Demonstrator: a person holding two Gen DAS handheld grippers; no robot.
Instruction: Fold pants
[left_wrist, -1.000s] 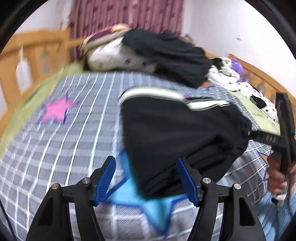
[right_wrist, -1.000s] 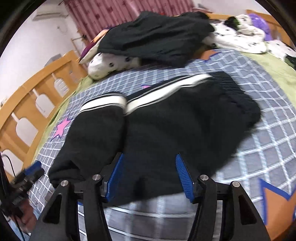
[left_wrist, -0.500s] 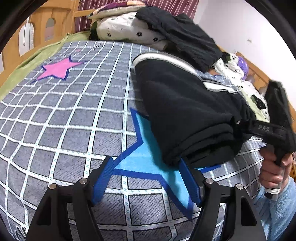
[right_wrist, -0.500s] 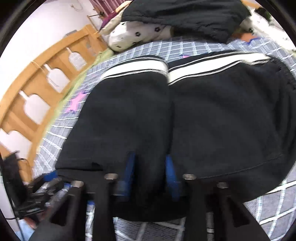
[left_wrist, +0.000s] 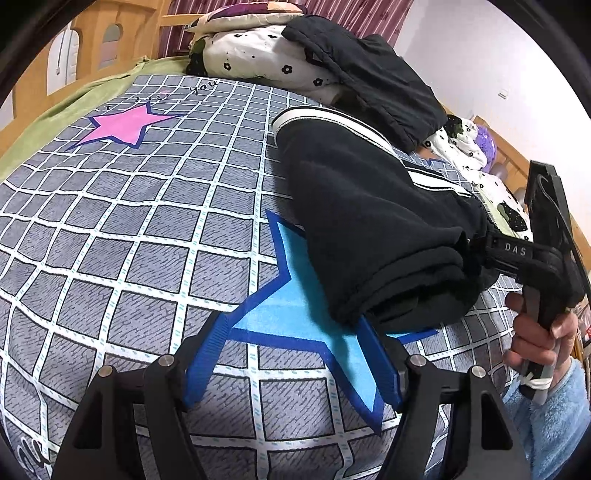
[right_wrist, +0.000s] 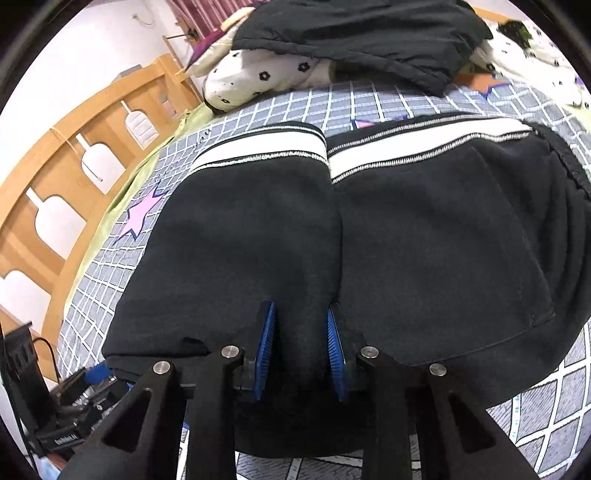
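The black pants (left_wrist: 369, 221) with a white side stripe lie folded on the checked bedspread (left_wrist: 129, 240); they fill the right wrist view (right_wrist: 424, 240). My left gripper (left_wrist: 291, 350) is open and empty over the blue star, its right finger beside the pants' near edge. My right gripper (right_wrist: 301, 350) is shut on a fold of the pants at their near edge. It also shows in the left wrist view (left_wrist: 476, 243), pressed into the fabric.
A heap of dark clothes (left_wrist: 369, 74) lies on white flowered pillows (left_wrist: 266, 55) at the head of the bed. A wooden bed rail (right_wrist: 74, 155) runs along the left side. A pink star (left_wrist: 122, 125) marks the bedspread.
My right gripper has moved in and closed on the pants' near edge. My left gripper has dropped lower toward the bedspread and stays open.
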